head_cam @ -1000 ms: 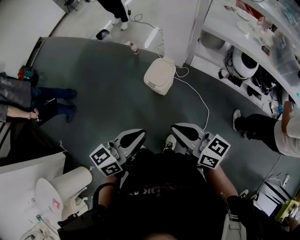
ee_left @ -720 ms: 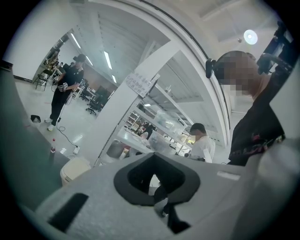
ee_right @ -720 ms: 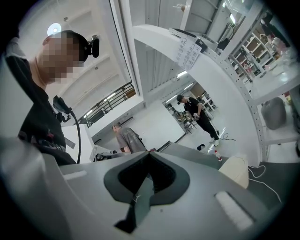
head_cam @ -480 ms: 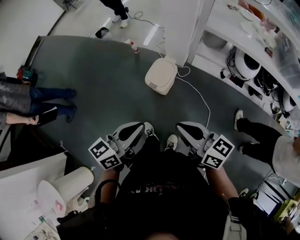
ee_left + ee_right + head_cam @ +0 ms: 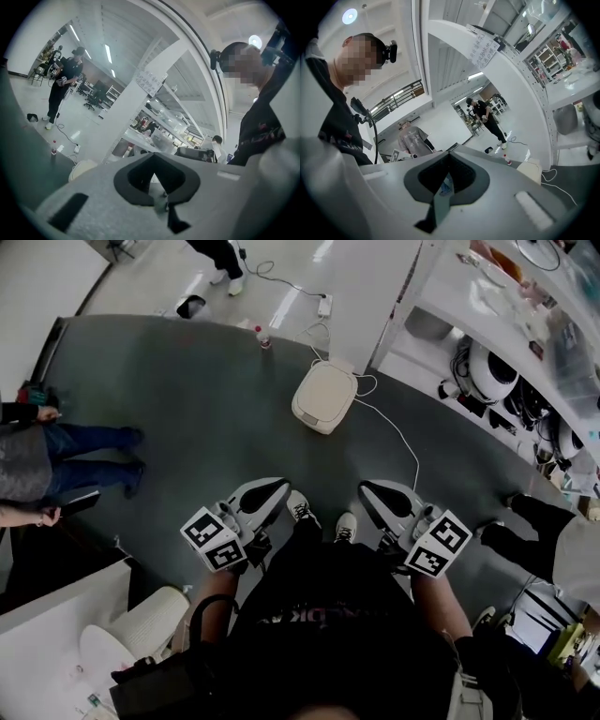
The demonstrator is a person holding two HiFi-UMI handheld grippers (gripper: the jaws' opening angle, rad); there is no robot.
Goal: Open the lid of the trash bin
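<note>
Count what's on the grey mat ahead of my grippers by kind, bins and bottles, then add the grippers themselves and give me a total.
Trash bin: 1
Bottle: 1
Grippers: 2, the left gripper and the right gripper
Total: 4

**Bystanders and clutter on the mat**

A thin white cable (image 5: pixel 398 432) snakes over the dark grey floor mat (image 5: pixel 169 409) ahead of the right gripper (image 5: pixel 371 489). Far ahead of the left gripper (image 5: pixel 276 487), a small plastic bottle with a red cap (image 5: pixel 260 335) stands at the mat's edge. A person in blue jeans (image 5: pixel 66 442) is well off to that gripper's left. A white ribbed basket (image 5: pixel 155 610) lies behind it.
</note>
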